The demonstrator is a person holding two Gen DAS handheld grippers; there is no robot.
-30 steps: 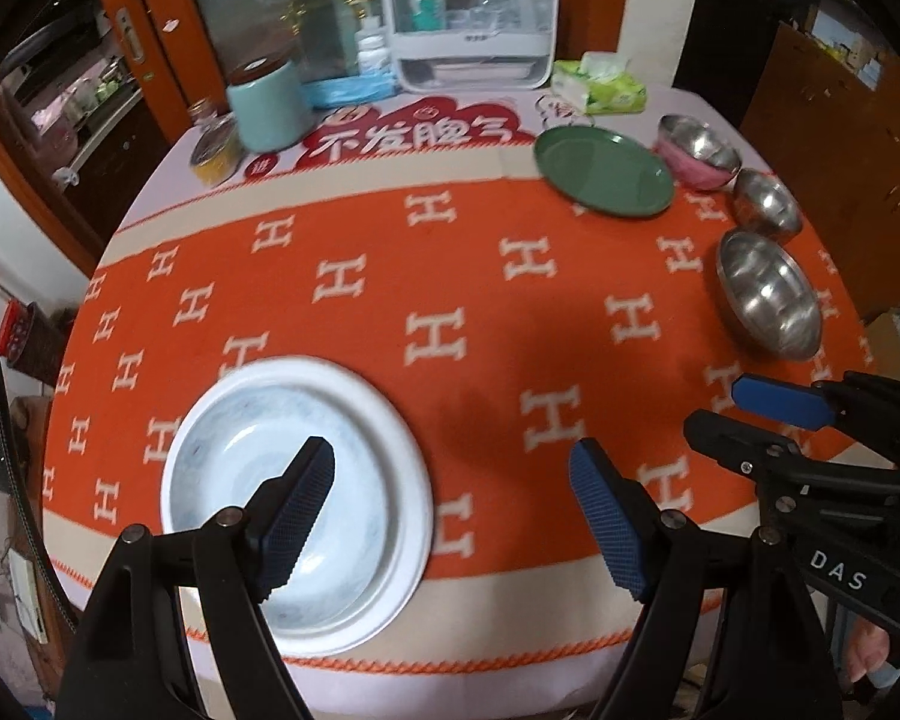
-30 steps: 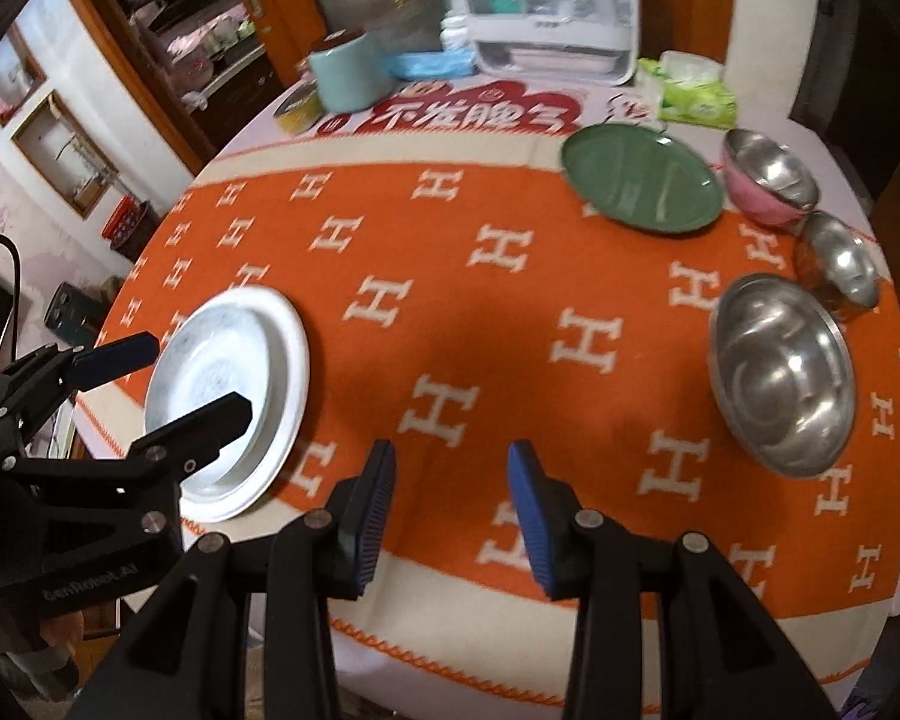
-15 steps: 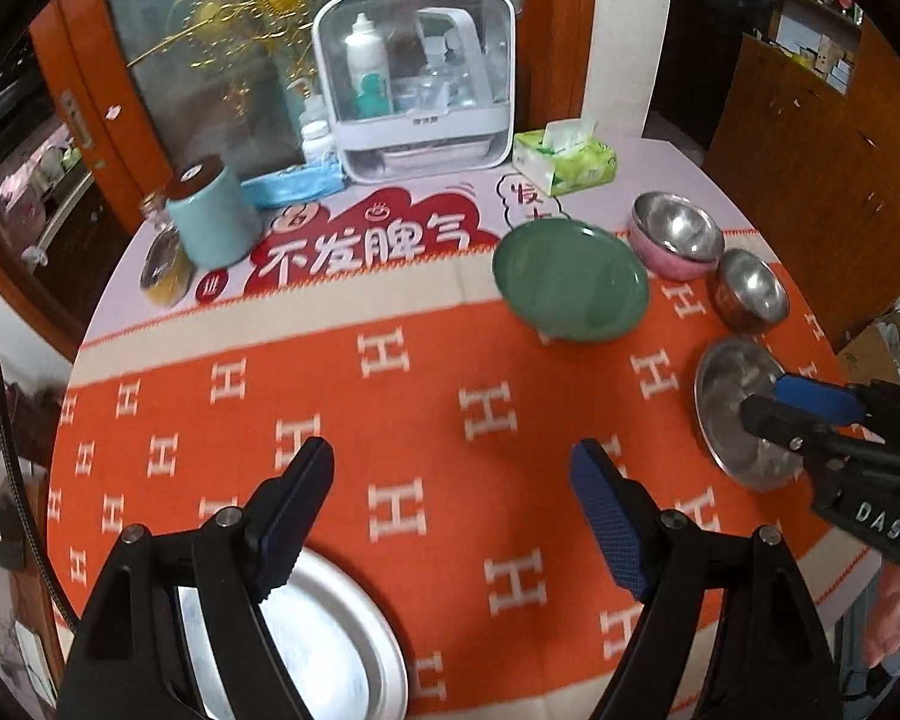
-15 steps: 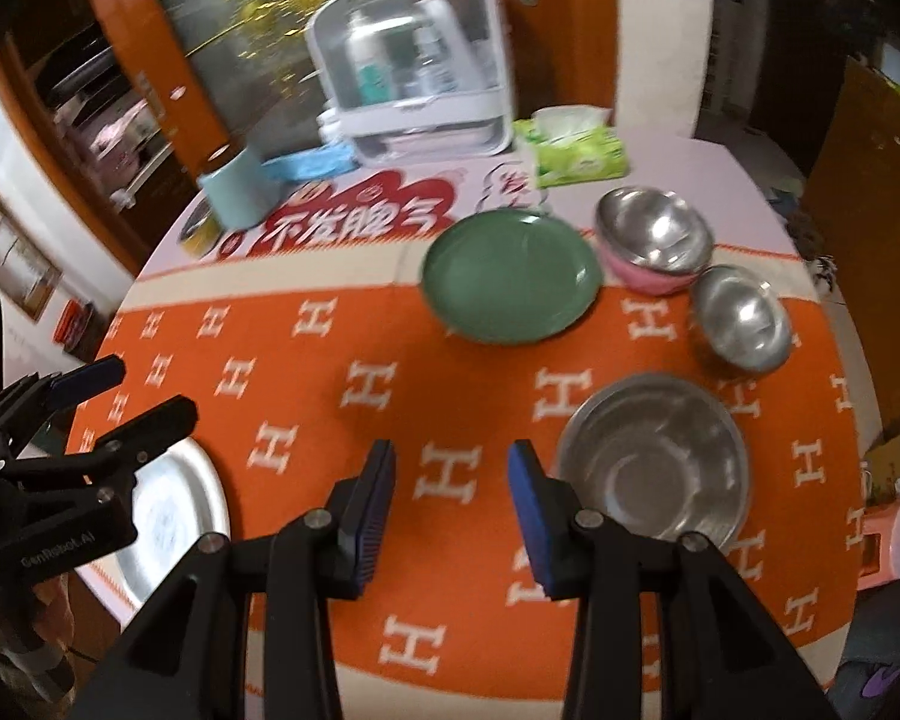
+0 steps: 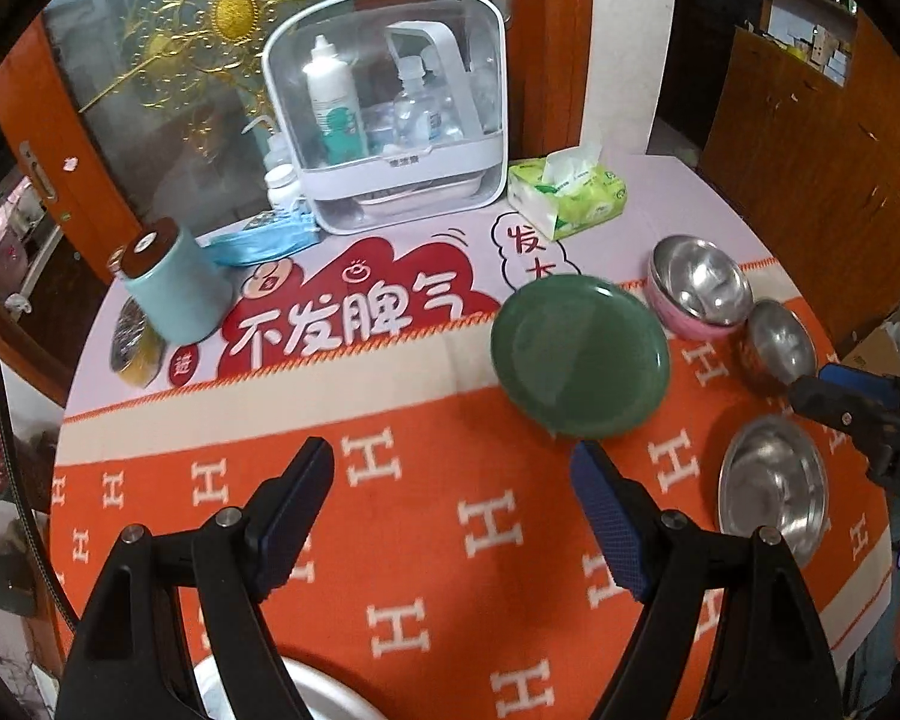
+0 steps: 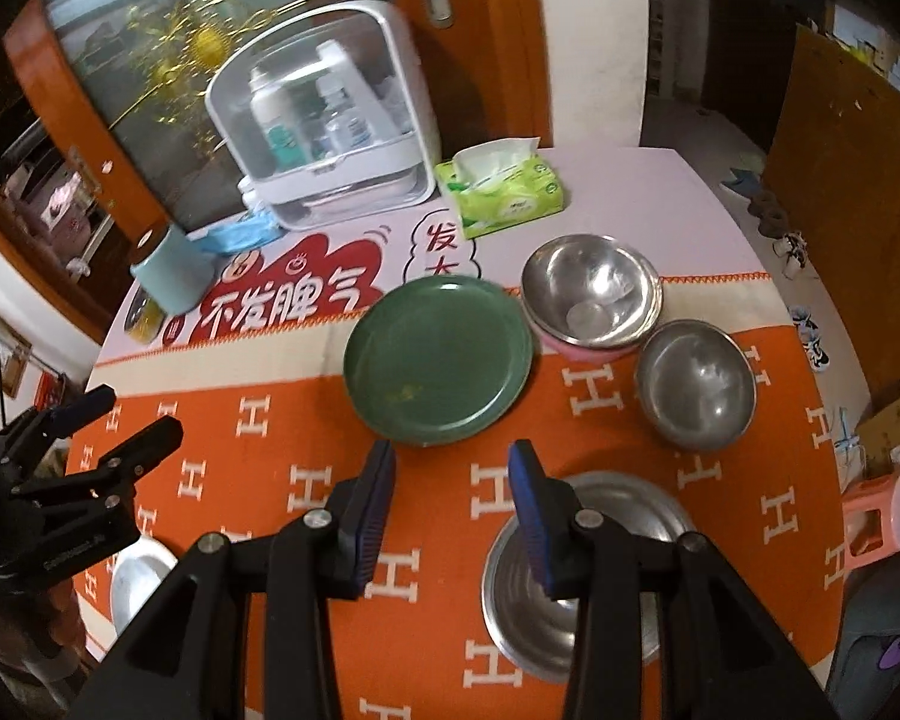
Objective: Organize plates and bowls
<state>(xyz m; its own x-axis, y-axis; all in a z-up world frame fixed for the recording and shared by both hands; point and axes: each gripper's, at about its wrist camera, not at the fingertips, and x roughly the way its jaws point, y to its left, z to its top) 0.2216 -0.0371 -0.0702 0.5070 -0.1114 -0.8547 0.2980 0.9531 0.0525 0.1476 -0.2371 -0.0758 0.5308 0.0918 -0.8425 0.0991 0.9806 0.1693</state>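
Both grippers have moved away from the white plate (image 5: 306, 690) toward the green plate (image 6: 438, 360), now just beyond the fingertips. The left gripper (image 5: 450, 510) stands wide and empty, the right gripper (image 6: 450, 498) narrower, also empty. I judge this the approach; next, one pair of fingers must close on the green plate's rim.

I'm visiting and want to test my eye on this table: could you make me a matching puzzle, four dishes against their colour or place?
Things:
1. plate beside the red banner
2. bowl nearest the tissue pack
3. largest bowl
4. plate at the near table edge

Descriptions:
A. pink outside, steel inside
B. white, partly hidden behind the left gripper
C. dark green, empty
D. plain steel, partly behind a finger of the right gripper

Pairs: 1-C, 2-A, 3-D, 4-B
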